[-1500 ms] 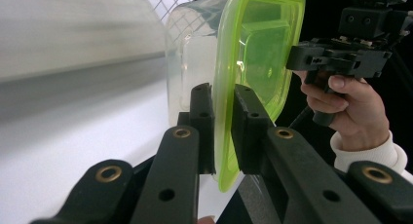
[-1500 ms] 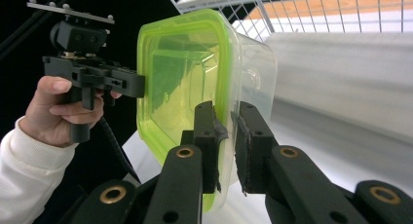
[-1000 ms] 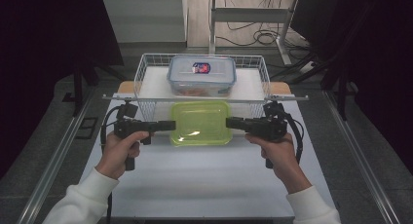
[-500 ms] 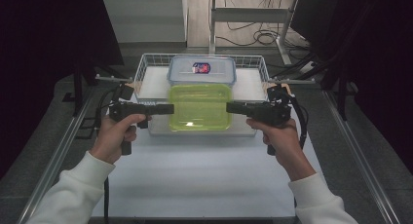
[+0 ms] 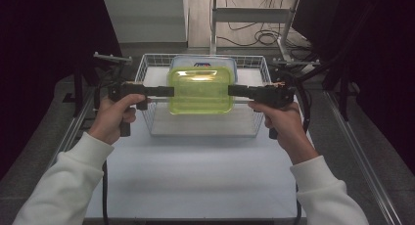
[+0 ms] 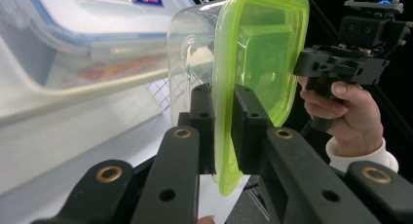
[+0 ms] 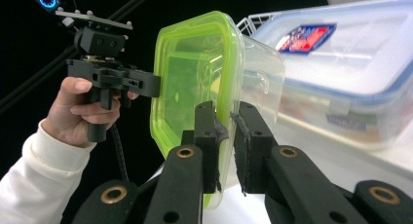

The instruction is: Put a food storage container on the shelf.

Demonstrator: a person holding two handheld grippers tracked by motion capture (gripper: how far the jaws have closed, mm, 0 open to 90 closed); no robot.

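Two lidded containers: a green-lidded clear container (image 5: pixel 200 89), looking empty, clamped at opposite rims by the left hand-held gripper (image 5: pixel 169 91) and right hand-held gripper (image 5: pixel 233 91); a blue-rimmed food box (image 5: pixel 203 64) sits in one wire basket (image 5: pixel 147 118).

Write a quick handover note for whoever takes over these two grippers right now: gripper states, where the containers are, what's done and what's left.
Left hand-held gripper: shut on the left rim of the clear plastic container with the lime-green lid.
Right hand-held gripper: shut on the right rim of the same container.
The container hangs level between both, in the air over the white wire basket.
The clear rectangular box with the blue-trimmed lid already sits at the basket's far end.
Done: green-lidded container gripped and lifted.
Left, probably: lower it into the free near part of the basket, then open both grippers.
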